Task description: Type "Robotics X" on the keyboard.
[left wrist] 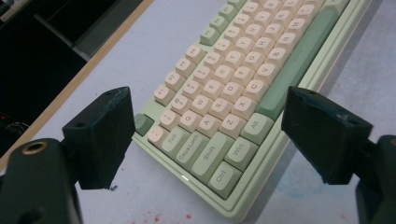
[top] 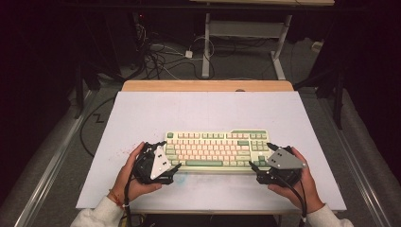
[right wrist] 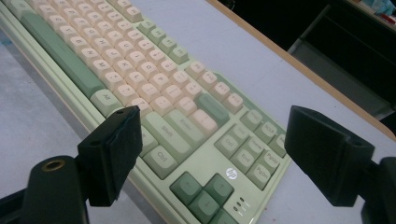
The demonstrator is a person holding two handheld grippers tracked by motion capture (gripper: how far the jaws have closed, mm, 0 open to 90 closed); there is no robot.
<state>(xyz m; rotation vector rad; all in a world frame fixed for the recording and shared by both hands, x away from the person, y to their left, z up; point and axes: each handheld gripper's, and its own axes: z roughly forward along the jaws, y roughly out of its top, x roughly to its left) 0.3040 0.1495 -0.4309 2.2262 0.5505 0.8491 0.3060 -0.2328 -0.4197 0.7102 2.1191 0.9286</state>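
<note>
A pale green keyboard (top: pixel 217 150) with cream and green keys lies flat at the middle of the white table top (top: pixel 208 109). My left gripper (top: pixel 169 156) is at its left end, held in a hand. In the left gripper view it (left wrist: pixel 208 100) is open, its jaws standing wide either side of the keyboard's (left wrist: pixel 243 60) Ctrl corner, with nothing gripped. My right gripper (top: pixel 261 155) is at the right end. In the right gripper view it (right wrist: pixel 214 114) is open too, straddling the corner of the keyboard (right wrist: pixel 116 60) with the arrow keys.
A wooden strip (top: pixel 208 85) runs along the table's far edge. Beyond it the floor holds tangled cables (top: pixel 161 59) and the white legs of another desk (top: pixel 206 47). Small red specks (left wrist: pixel 156 218) and a faint blue smear (left wrist: pixel 299 186) mark the surface near the keyboard.
</note>
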